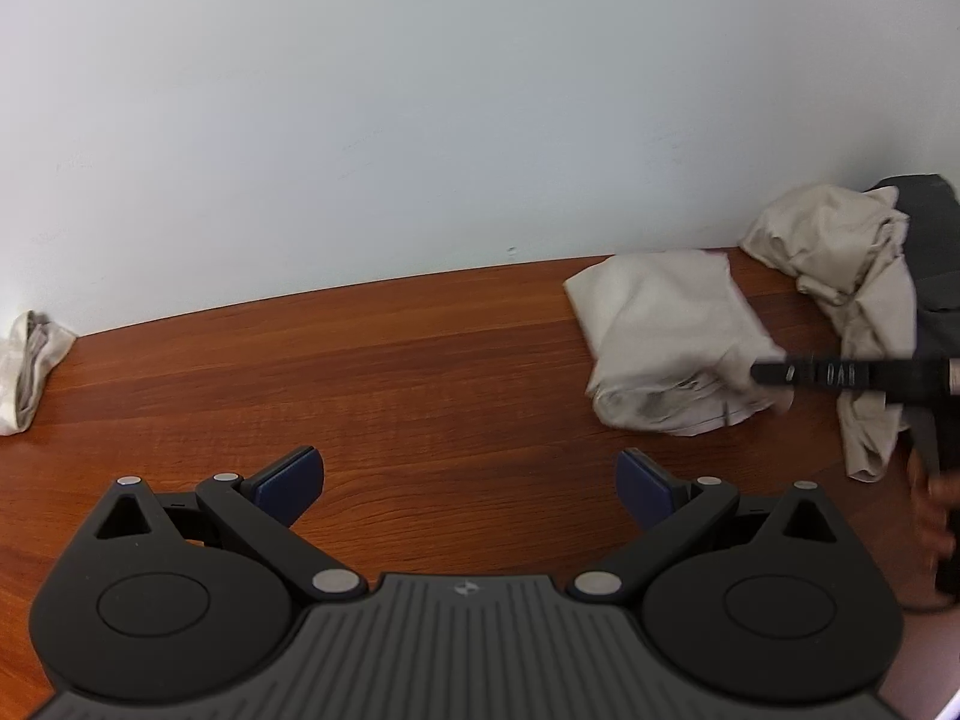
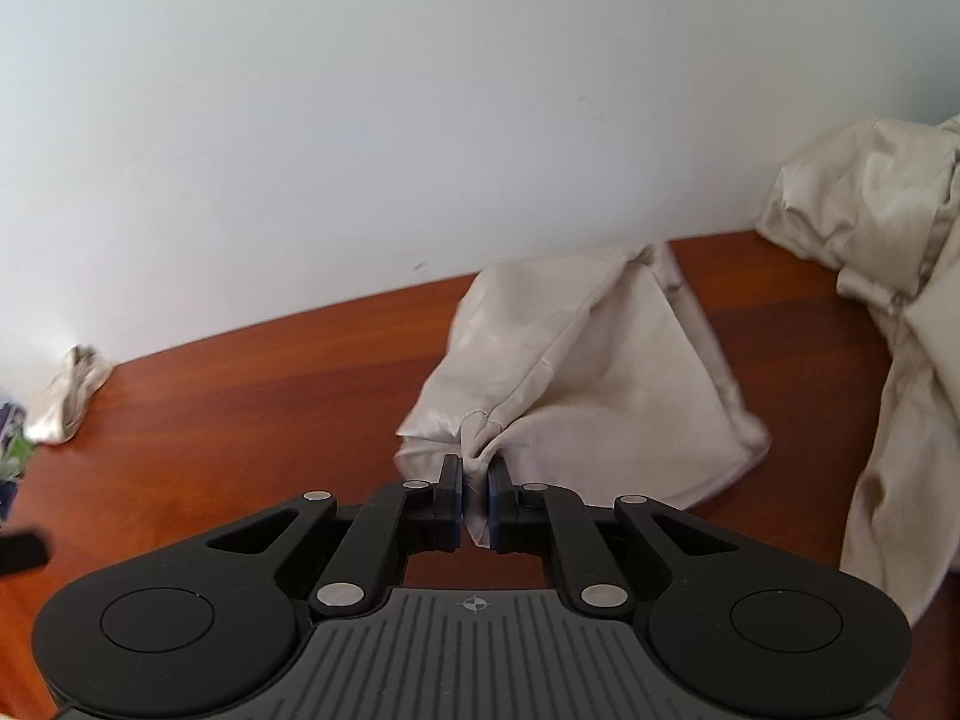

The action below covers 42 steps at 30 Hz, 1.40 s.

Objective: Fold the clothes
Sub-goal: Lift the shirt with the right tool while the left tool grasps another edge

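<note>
A cream garment (image 2: 576,372) lies bunched on the wooden table (image 2: 240,420), and my right gripper (image 2: 475,501) is shut on a pinched fold at its near edge. In the left wrist view the same cream garment (image 1: 666,336) sits at the right, with the right gripper (image 1: 780,373) reaching into it from the right edge. My left gripper (image 1: 468,489) hangs open over bare wood, well left of the garment, holding nothing.
A heap of cream clothes (image 2: 888,276) lies at the right against the white wall, with a dark garment (image 1: 936,252) behind it. A small folded pale cloth (image 1: 27,372) rests at the far left. A person's hand (image 1: 933,516) shows at the right edge.
</note>
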Each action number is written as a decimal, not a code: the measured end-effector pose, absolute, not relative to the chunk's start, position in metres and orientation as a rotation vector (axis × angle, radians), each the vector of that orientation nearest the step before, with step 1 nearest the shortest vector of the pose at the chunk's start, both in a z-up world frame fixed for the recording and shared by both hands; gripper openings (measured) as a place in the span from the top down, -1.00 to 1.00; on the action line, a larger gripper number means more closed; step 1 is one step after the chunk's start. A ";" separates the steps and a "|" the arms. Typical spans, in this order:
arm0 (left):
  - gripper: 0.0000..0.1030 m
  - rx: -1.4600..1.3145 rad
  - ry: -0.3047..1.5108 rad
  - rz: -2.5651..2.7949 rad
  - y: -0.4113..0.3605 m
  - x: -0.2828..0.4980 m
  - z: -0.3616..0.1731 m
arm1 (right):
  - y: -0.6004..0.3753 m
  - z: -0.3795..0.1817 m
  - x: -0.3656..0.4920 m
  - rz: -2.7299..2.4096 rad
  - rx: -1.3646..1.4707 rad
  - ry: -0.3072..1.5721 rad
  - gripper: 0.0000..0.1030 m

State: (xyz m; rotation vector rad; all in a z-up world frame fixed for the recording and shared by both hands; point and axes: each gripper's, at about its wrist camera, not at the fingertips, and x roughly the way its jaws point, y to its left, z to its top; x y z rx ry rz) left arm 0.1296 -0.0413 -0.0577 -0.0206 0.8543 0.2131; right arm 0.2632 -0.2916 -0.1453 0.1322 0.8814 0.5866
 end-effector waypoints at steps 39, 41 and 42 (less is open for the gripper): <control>-0.79 0.100 0.844 -0.338 -0.102 0.110 -0.117 | -0.270 -0.139 0.019 0.783 0.018 1.012 0.38; -0.70 0.119 0.845 -0.353 -0.112 0.121 -0.123 | -0.279 -0.140 0.023 0.755 0.018 1.015 0.38; -0.67 0.128 0.843 -0.357 -0.117 0.128 -0.127 | -0.283 -0.141 0.025 0.742 0.019 1.016 0.38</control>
